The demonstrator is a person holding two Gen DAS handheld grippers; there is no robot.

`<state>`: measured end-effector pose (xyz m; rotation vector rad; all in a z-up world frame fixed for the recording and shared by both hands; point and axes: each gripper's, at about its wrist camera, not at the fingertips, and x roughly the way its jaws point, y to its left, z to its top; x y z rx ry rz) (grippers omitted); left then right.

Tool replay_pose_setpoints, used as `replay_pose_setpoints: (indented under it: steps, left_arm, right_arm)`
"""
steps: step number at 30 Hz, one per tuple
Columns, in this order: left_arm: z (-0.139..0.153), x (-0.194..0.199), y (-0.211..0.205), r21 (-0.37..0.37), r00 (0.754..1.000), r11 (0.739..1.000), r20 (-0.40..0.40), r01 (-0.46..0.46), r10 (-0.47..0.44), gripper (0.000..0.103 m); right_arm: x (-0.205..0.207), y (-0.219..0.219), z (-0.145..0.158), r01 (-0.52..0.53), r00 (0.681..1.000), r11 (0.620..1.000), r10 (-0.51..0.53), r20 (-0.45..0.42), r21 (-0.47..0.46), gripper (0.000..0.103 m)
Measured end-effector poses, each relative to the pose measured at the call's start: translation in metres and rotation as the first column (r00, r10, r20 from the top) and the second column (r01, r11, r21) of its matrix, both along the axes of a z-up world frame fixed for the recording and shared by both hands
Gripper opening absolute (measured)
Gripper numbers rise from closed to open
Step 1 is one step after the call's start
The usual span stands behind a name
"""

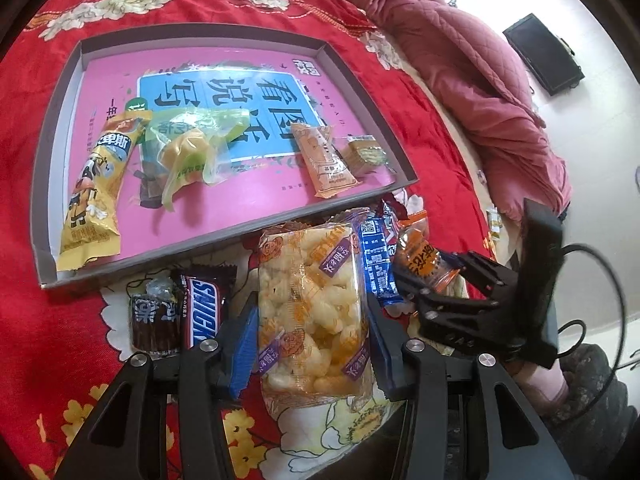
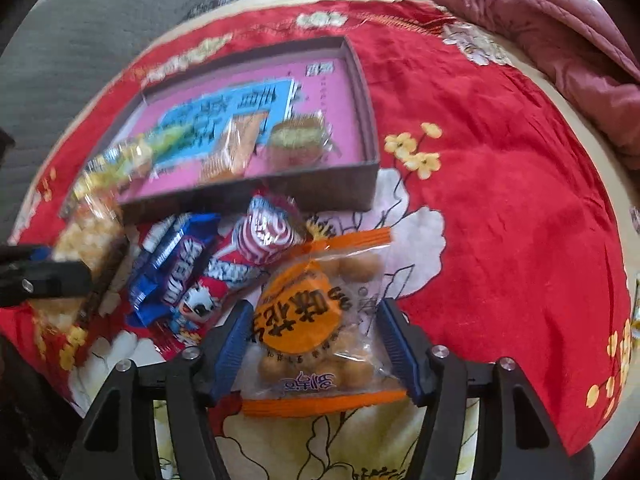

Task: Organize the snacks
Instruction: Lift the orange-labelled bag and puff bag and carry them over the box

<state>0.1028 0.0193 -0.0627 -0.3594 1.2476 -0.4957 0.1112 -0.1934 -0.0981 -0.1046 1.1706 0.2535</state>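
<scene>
— Which step are they at now?

— They are collecting the loose snacks from the red bedspread into the shallow box. Some packets lie inside the box already. A small pile is left on the cloth just in front of its near wall.

— What does the left gripper do?

— Its jaws stand apart, one on each side of the puffed corn bag. I see a narrow gap on both sides, so I judge it is not yet squeezing. The bag lies flat on the bedspread, near the box.

— And the right gripper?

— The same position. Its fingers are spread around the bag of round nuts with the orange label. That bag also rests on the cloth, at the right edge of the pile.

— What does the next move need?

— I think both must close on the middle of the bags, gently, because the film is slippery and the puffs can be crushed. Then they lift over the box wall and put the bags on a free place of the pink floor. The chocolate bar and the blue wrapper lie very close, so the fingers should not catch them.
</scene>
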Motion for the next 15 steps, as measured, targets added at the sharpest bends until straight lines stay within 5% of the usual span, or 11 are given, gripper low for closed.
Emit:
replay_pose_setpoints:
  steps: [4, 15]
  left_arm:
    - [0.001, 0.0, 0.0, -0.004, 1.0, 1.0, 0.006, 0.001, -0.001, 0.05]
    - [0.014, -0.003, 0.003, -0.001, 0.998, 1.0, 0.062, 0.0, 0.0, 0.05]
  right_arm:
    - [-0.003, 0.012, -0.005, -0.046, 0.999, 0.996, 0.048, 0.016, -0.075, 0.067]
    - [-0.007, -0.018, 0.012, 0.038, 0.999, 0.996, -0.038, 0.005, 0.077, 0.057]
